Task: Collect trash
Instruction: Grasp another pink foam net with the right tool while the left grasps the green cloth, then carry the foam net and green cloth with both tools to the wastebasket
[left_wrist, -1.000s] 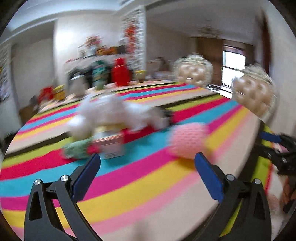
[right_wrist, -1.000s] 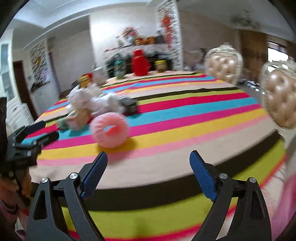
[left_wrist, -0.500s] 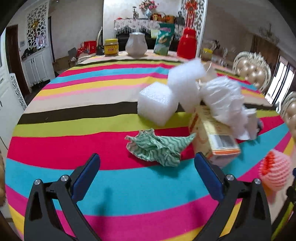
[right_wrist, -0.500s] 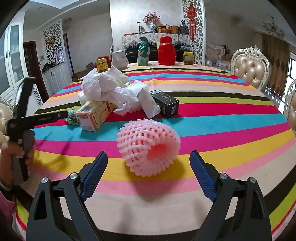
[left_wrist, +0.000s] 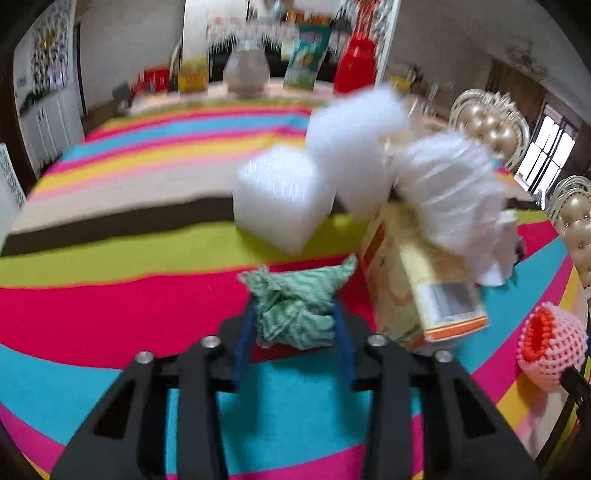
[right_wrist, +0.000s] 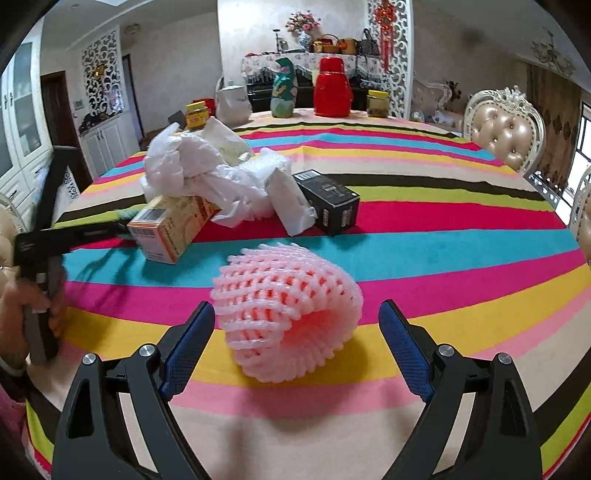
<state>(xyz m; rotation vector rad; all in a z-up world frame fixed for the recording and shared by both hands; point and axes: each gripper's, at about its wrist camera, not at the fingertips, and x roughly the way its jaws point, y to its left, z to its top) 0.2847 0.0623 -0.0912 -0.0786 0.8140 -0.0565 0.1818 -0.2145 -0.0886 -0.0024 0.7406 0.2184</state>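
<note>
On the striped cloth (left_wrist: 110, 306), the left gripper (left_wrist: 293, 317) had just been closing, and its blue pads now pinched the green wrapper (left_wrist: 295, 306). A carton (left_wrist: 413, 291) lay at its 2 o'clock. The right gripper (right_wrist: 297, 332) stood wide apart around the pink net (right_wrist: 288, 314), not touching it.

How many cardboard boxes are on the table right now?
2. The orange-and-yellow box lies at the left of the trash pile, partly under the white plastic bag. The black box lies at the pile's right end. More could be hidden under the bag.
</note>
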